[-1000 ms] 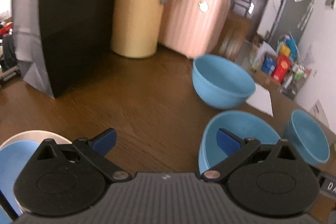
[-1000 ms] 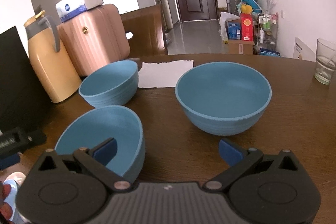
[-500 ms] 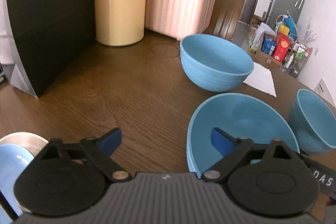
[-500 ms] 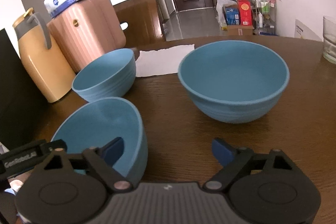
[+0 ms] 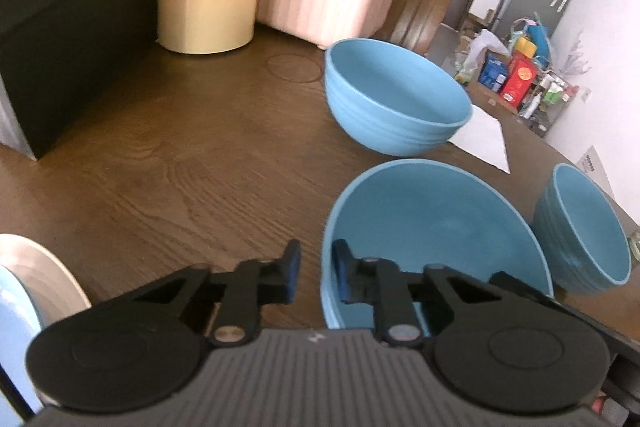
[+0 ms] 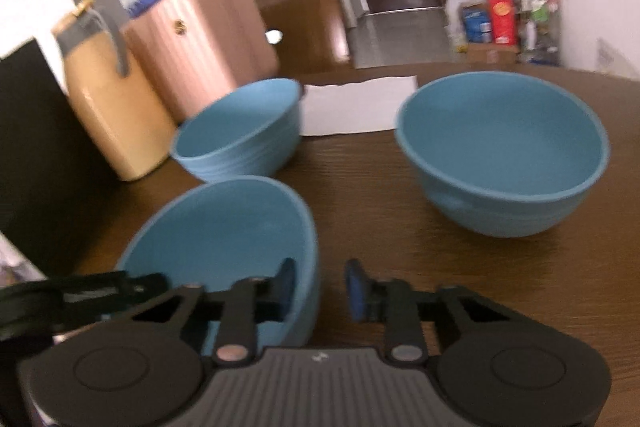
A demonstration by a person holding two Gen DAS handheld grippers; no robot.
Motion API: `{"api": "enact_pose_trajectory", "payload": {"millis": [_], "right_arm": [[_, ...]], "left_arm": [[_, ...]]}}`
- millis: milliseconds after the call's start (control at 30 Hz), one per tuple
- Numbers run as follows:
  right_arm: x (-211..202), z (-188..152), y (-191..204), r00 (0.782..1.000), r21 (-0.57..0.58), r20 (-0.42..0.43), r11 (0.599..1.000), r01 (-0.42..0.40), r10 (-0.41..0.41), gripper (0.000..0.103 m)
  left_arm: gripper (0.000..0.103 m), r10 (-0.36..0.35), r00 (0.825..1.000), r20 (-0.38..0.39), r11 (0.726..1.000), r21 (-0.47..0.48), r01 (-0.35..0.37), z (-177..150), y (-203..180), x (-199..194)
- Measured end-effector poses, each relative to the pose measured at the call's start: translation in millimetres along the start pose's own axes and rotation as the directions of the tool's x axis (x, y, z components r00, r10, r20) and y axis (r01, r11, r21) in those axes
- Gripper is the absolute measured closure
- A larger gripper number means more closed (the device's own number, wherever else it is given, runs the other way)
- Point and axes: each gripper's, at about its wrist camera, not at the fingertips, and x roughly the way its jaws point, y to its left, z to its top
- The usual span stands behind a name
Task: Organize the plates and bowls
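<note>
Left gripper [image 5: 316,277] and right gripper [image 6: 320,289] both just closing, pinching opposite rims of near smooth round blue bowl [image 5: 436,227], 2 ribbed bowls sitting on grainy wooden table [image 5: 180,163]

The left gripper [image 5: 316,273] has just closed its jaws on the near rim of the nearest bowl [image 5: 432,227]. A second bowl [image 5: 394,99] stands beyond the nearest bowl; a third bowl [image 5: 584,231] stands just right of it.
</note>
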Motion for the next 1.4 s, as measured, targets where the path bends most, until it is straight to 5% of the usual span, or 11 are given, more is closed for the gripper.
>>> {"api": "enact_pose_trajectory", "payload": {"millis": [900, 1400], "right_arm": [[-12, -6, 5, 0.999, -0.021, 0.034, 1.0, 0.006, -0.005, 0.092], [-62, -22, 1, 0.996, -0.025, 0.085, 0.999, 0.03, -0.028, 0.092]], "left_arm": [[0.095, -0.033, 0.997, 0.07, 0.998, 0.06, 0.028, -9, -7, -26], [0.095, -0.059, 0.994, 0.096, 0.994, 0.095, 0.05, -30, -22, -65]]}}
